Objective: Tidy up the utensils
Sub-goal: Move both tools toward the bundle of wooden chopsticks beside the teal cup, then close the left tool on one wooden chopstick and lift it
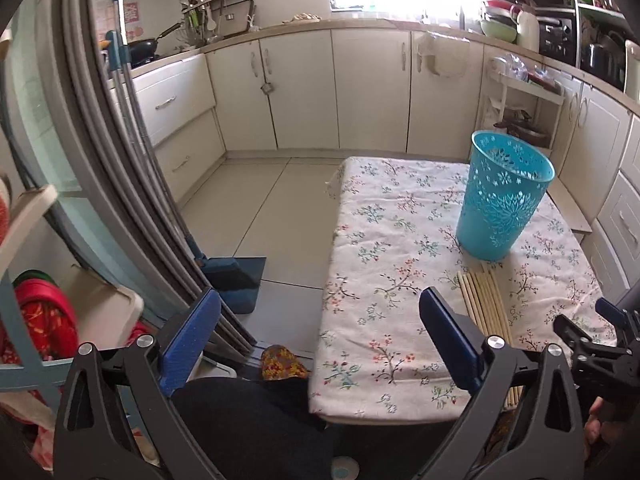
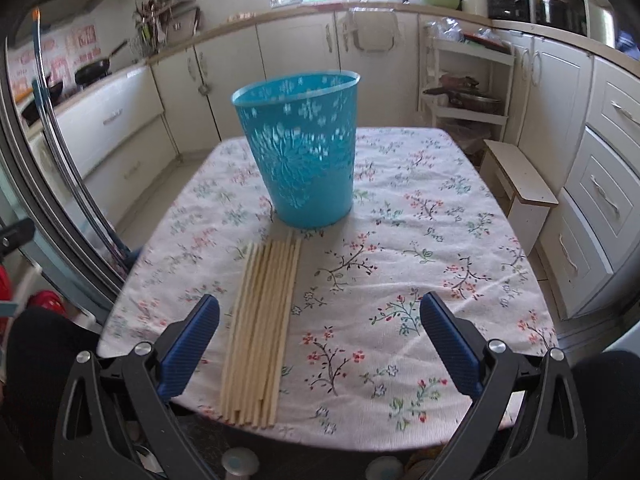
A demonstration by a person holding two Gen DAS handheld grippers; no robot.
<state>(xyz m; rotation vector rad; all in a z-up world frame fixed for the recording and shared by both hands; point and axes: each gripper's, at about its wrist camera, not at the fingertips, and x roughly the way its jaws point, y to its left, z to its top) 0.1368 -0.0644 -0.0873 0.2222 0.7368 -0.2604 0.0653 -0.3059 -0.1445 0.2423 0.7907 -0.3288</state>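
Note:
Several wooden chopsticks (image 2: 264, 328) lie side by side on the floral-cloth table (image 2: 420, 240), running from the front edge toward a blue perforated plastic bin (image 2: 304, 156) that stands upright behind them. In the left wrist view the chopsticks (image 1: 486, 300) and the bin (image 1: 502, 196) are at the right. My right gripper (image 2: 320, 336) is open and empty, low over the table's front edge, with the chopsticks between its fingers nearer the left one. My left gripper (image 1: 320, 336) is open and empty, at the table's left front corner. The right gripper's body shows in the left wrist view (image 1: 592, 344).
Cream kitchen cabinets (image 2: 288, 60) ring the room. A small white stool (image 2: 520, 192) and a white shelf rack (image 2: 468, 84) stand right of the table. A grey sliding door frame (image 1: 132, 168) and a blue dustpan (image 1: 236, 276) are to the left.

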